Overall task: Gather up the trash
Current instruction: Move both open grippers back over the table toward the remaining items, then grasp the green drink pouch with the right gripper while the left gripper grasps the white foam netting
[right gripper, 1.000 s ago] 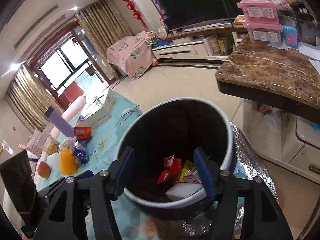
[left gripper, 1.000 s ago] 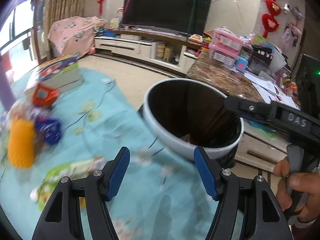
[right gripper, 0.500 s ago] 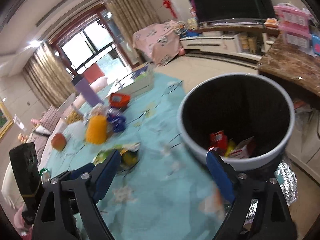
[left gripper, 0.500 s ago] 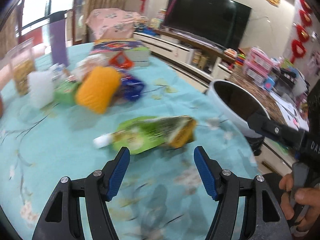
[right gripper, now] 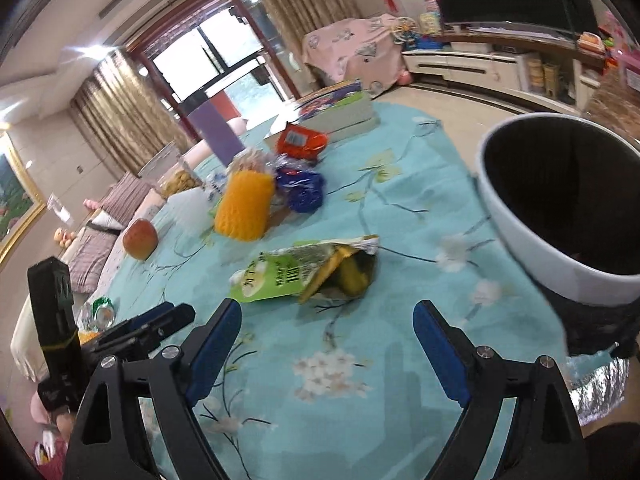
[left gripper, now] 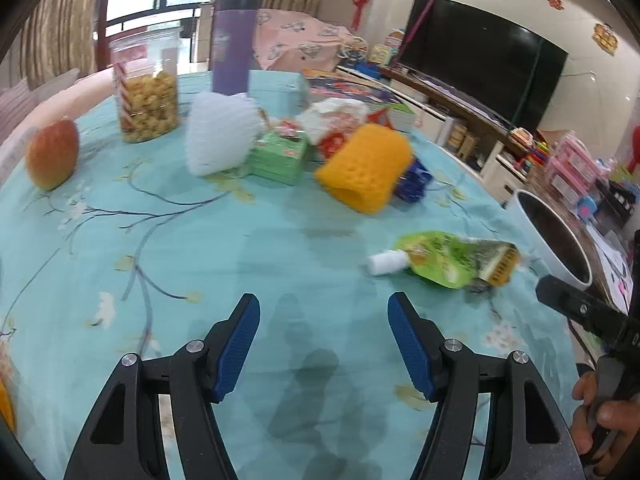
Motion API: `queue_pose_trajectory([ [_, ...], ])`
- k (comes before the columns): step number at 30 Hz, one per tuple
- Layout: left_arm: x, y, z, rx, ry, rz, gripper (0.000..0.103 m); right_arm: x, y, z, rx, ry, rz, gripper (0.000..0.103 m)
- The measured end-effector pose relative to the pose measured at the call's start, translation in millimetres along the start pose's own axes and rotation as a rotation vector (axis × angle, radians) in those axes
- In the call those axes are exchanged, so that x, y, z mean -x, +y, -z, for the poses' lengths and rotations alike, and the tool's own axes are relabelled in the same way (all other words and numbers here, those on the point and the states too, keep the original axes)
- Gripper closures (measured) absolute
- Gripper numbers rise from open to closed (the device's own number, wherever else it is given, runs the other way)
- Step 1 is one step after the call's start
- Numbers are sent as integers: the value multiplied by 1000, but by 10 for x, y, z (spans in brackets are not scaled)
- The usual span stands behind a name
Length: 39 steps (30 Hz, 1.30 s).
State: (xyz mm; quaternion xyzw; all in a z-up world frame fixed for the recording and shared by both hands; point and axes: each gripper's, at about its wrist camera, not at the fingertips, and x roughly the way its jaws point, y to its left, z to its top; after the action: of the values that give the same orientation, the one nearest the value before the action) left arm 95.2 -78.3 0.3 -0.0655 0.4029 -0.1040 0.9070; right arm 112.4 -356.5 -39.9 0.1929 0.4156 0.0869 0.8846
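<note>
Both tools are hovering released over the bench (left gripper: 168,240), the left tool (left gripper: 323,344) and right tool (right gripper: 327,354) each gaping wide and grasping nothing. A green spouted pouch (left gripper: 444,260) is lying flat on the teal cloth ahead of them, near the white trash bin (right gripper: 532,236) standing at the bench's edge. An orange foam sleeve (left gripper: 366,168) is lying farther back beside an apple (left gripper: 52,154).

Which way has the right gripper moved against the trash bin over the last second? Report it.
Yes. The right gripper has swung left, off the trash bin and over the table, now facing the green pouch; the bin sits at the right edge.
</note>
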Motion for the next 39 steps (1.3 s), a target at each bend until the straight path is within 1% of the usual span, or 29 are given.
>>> queue_pose_trajectory([
  [4,-37,76,-56,12,2,-18,37,-86,91,-26,79,9,-4,14],
  [9,-160,165,-181,12,13,-22,37,-250,143,-108,194,66,-11,14],
  [12,-285,276,-315,2,11,-37,37,-350,177,-178,290,111,-13,14],
  [17,-498,445,-605,-8,-3,-71,35,-432,291,-269,451,150,-43,14],
  [18,-543,473,-666,-13,-9,-78,35,-459,335,-287,497,157,-43,14],
  [21,-694,535,-826,-36,-25,-115,35,-571,385,-323,573,177,-40,14],
  [24,-880,600,-959,-43,-25,-119,35,-707,378,-367,592,211,-43,14],
  [27,-1022,628,-1037,-52,-45,-117,36,-836,373,-381,593,246,-52,14],
  [29,-1119,633,-1071,-58,-42,-107,55,-874,363,-367,581,254,-52,15],
  [30,-1157,634,-1078,-62,-32,-101,73,-876,354,-364,571,249,-53,16],
  [31,-1205,643,-1082,-62,-20,-96,80,-873,337,-363,553,245,-58,25],
  [32,-1218,646,-1078,-62,-20,-93,84,-867,313,-362,521,250,-76,35],
  [33,-1222,649,-1067,-64,-19,-92,89,-850,297,-366,496,247,-83,38],
  [34,-1201,642,-1051,-65,-19,-92,90,-834,295,-391,480,243,-84,50],
  [35,-1173,639,-1033,-64,-20,-92,91,-805,295,-383,468,242,-93,70],
  [36,-1128,634,-1013,-63,-21,-89,91,-770,298,-382,441,237,-91,74],
  [38,-998,623,-943,-53,-11,-65,92,-725,317,-377,410,230,-70,88],
  [39,-932,618,-908,-50,-7,-55,92,-700,327,-363,396,226,-70,91],
])
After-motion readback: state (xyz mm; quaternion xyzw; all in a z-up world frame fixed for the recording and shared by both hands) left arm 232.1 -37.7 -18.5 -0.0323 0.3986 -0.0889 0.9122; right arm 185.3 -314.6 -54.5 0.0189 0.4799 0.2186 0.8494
